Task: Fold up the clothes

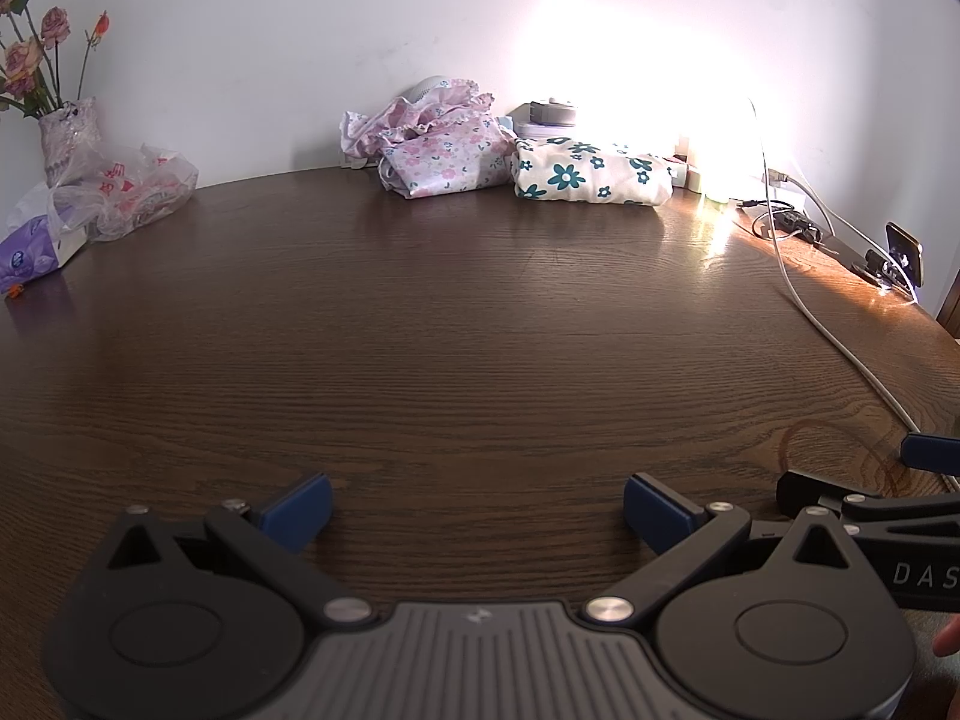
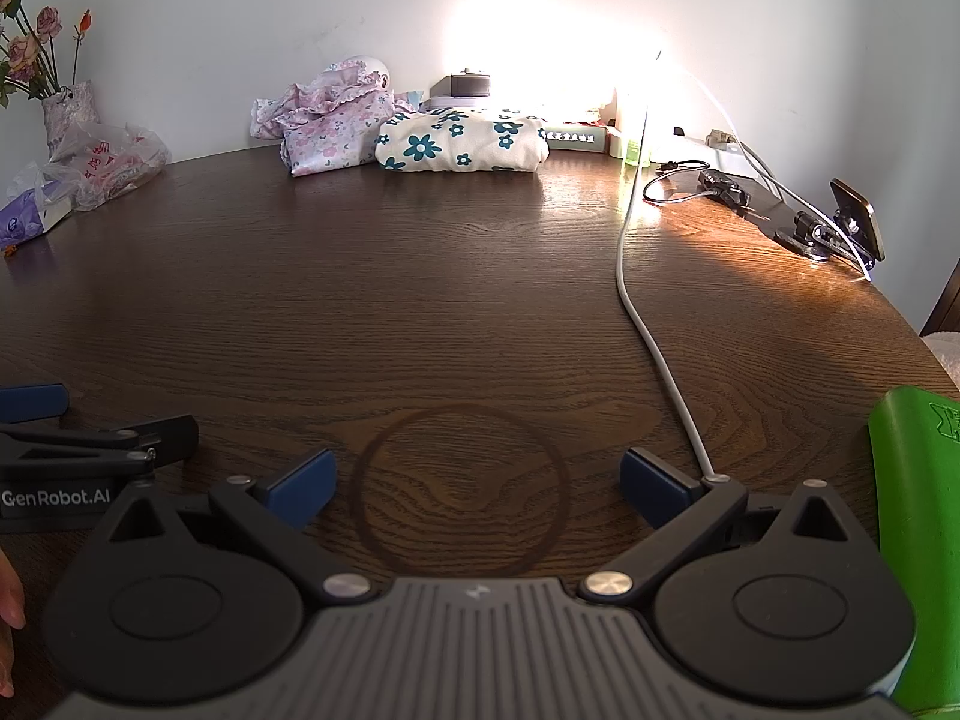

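Both grippers empty, jaws spread wide: left gripper (image 1: 477, 504) and right gripper (image 2: 477, 483) sit side by side low over the table (image 1: 420, 312), nothing between the pads. Clothes are well ahead of both, at the far edge against the wall: a pink bundle (image 1: 432, 147), crumpled and frilly, ahead-left, touching a cream piece (image 1: 591, 174) with teal flowers that looks already folded into a soft block. Risks, as I read it: the white cable (image 2: 651, 336) runs from the far edge right up to the right gripper's right finger, so a forward reach could snag it and drag the phone stand (image 2: 840, 228) ahead-right. Pink fabric looks thin and slippery with ruffled hems, so a pinch may catch only one layer and the bundle unravels unevenly. Dragging it back could also pull the cream piece apart, since they touch. Strong glare ahead-right washes out that corner. Table is dark, smooth wood grain, low friction. Plastic bag (image 1: 129, 189) and vase (image 1: 66, 132) far left, out of the way.
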The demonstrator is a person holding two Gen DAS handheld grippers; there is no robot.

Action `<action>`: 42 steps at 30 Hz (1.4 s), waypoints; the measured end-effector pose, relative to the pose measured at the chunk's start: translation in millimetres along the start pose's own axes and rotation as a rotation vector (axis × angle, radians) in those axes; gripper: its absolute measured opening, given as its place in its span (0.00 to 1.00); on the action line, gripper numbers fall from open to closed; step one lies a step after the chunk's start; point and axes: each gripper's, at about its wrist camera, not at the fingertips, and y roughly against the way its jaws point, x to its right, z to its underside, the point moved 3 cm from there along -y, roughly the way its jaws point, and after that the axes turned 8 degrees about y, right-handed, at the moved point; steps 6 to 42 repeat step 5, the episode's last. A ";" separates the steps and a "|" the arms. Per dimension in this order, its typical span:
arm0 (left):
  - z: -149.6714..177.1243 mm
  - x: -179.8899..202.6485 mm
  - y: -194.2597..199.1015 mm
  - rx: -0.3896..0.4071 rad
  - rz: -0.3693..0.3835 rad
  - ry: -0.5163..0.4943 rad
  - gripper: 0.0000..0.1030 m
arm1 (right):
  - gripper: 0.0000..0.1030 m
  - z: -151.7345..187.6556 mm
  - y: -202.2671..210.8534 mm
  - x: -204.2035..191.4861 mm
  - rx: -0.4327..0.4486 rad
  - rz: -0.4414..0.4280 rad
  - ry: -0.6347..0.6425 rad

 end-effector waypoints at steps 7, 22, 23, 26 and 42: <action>-0.1 0.0 0.1 0.000 0.000 0.000 1.00 | 1.00 0.0 0.0 0.0 0.000 0.000 0.000; -0.1 0.0 0.1 0.000 0.000 0.000 1.00 | 1.00 0.0 0.0 0.0 0.000 0.000 0.000; -0.1 0.0 0.1 0.000 0.000 0.000 1.00 | 1.00 0.0 0.0 0.0 0.000 0.000 0.000; -0.1 0.0 0.1 0.000 0.000 0.000 1.00 | 1.00 0.0 0.0 0.0 0.000 0.000 0.000; -0.1 0.0 0.1 0.000 0.000 0.000 1.00 | 1.00 0.0 0.0 0.0 0.000 0.000 0.000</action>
